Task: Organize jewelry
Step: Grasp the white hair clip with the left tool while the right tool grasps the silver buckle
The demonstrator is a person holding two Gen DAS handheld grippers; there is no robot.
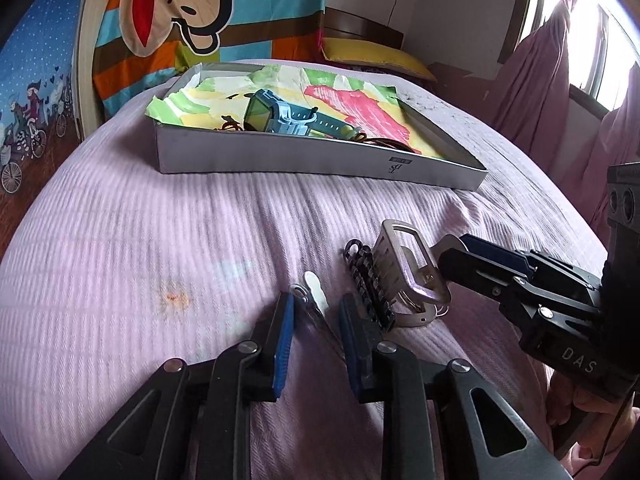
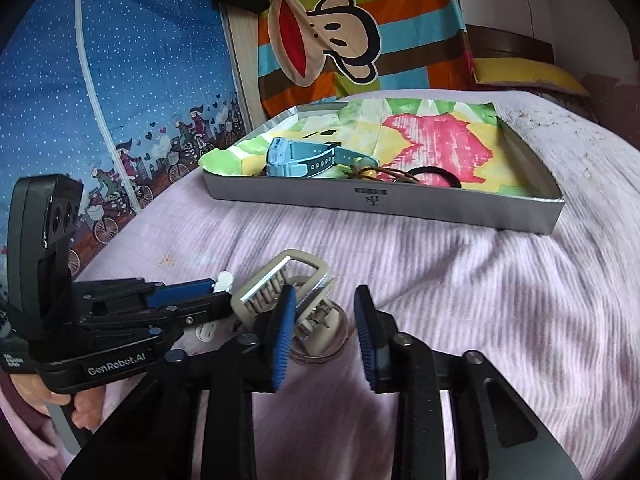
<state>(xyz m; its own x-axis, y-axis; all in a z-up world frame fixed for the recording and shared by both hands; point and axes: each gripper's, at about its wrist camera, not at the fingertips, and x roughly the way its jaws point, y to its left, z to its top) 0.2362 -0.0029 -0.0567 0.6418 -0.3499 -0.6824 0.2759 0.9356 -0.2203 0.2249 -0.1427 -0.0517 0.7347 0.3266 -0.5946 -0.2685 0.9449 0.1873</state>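
On the pink bedspread lies a silver claw hair clip (image 1: 404, 264) (image 2: 280, 280), with a black toothed clip (image 1: 368, 280) beside it and a clear ring (image 2: 320, 350) under it. My left gripper (image 1: 317, 300) (image 2: 220, 296) is open around a small white and silver hair pin (image 1: 310, 294) that lies between its fingertips. My right gripper (image 2: 326, 292) (image 1: 446, 256) is open, its left pad against the silver clip. Farther back, a grey box (image 1: 320, 162) (image 2: 400, 200) lined with coloured paper holds a blue watch (image 1: 280, 114) (image 2: 304, 158) and dark hair ties (image 2: 436, 174).
The bed carries a yellow pillow (image 1: 376, 54) at its far end, and a striped monkey blanket (image 2: 340, 36) hangs behind it. Purple curtains (image 1: 540, 80) hang at the right by a window. A hand (image 1: 580, 404) holds each gripper's handle.
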